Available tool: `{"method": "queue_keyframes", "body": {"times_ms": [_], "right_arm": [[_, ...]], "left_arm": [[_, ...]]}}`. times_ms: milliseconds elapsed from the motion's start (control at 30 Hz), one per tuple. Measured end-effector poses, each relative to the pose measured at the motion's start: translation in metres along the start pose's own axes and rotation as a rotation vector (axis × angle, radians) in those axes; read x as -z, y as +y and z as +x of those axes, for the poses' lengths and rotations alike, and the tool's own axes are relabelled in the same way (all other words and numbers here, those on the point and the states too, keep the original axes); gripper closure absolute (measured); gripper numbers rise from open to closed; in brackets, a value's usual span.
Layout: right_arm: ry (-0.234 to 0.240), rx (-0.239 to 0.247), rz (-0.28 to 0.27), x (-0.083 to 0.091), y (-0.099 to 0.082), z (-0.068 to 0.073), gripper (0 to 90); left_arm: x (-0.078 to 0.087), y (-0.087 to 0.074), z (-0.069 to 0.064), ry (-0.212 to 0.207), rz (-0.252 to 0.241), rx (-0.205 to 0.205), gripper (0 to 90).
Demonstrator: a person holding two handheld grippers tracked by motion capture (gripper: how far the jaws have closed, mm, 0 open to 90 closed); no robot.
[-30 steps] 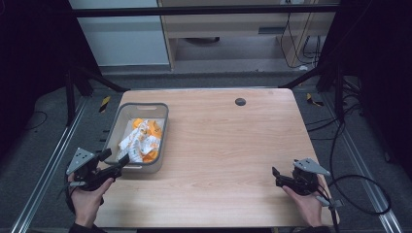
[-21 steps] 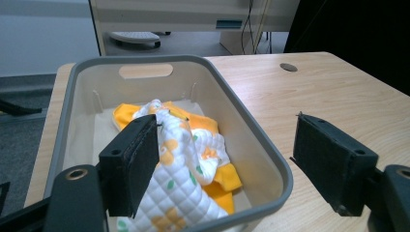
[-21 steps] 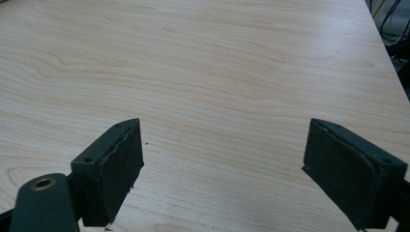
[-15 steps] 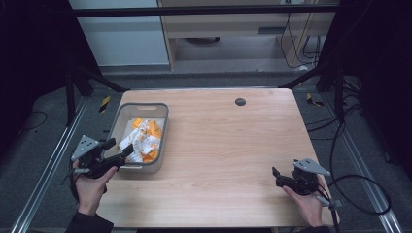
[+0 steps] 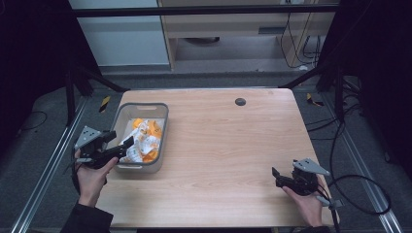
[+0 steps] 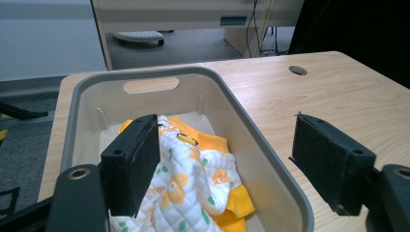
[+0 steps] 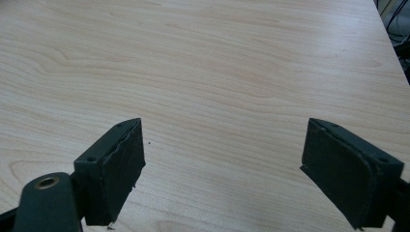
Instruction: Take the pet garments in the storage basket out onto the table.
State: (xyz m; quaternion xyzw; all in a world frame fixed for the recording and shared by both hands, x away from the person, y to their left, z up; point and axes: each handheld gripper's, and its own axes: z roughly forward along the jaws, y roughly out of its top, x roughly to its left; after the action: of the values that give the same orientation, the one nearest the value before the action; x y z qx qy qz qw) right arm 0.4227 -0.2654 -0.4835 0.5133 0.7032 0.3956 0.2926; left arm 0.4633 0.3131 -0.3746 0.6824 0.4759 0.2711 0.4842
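High view, from nine o'clock: the left gripper (image 5: 127,143) hangs over the near left corner of the grey bin (image 5: 163,131), fingers (image 6: 133,169) spread wide. A crumpled orange-and-white cloth (image 5: 143,141) lies inside; its long axis runs six to twelve o'clock, along the bin. At four o'clock the right gripper (image 5: 275,177) rests on the table (image 5: 233,150), fingers gaping, pointing toward nine.
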Motion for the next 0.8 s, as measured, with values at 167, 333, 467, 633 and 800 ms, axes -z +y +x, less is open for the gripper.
{"method": "queue_keyframes", "body": {"times_ms": [167, 333, 467, 633, 800], "right_arm": [[0.002, 0.005, 0.000, 0.000, 0.000, 0.000, 15.2], [0.013, 0.001, 0.011, -0.001, -0.001, 0.001, 15.2], [0.015, 0.001, 0.009, -0.001, 0.000, 0.001, 15.2], [0.016, 0.001, 0.010, -0.001, 0.000, 0.001, 15.2], [0.016, 0.005, 0.009, -0.002, -0.001, 0.001, 15.3]], "left_arm": [[-0.012, 0.003, 0.002, 0.006, 0.047, -0.012, 24.6], [-0.021, 0.003, 0.004, 0.005, 0.072, -0.006, 24.4], [-0.027, 0.006, 0.006, 0.008, 0.093, -0.009, 24.3], [-0.032, 0.011, 0.008, 0.012, 0.115, -0.016, 24.4], [-0.040, 0.015, 0.013, 0.020, 0.162, -0.020, 24.2]]}}
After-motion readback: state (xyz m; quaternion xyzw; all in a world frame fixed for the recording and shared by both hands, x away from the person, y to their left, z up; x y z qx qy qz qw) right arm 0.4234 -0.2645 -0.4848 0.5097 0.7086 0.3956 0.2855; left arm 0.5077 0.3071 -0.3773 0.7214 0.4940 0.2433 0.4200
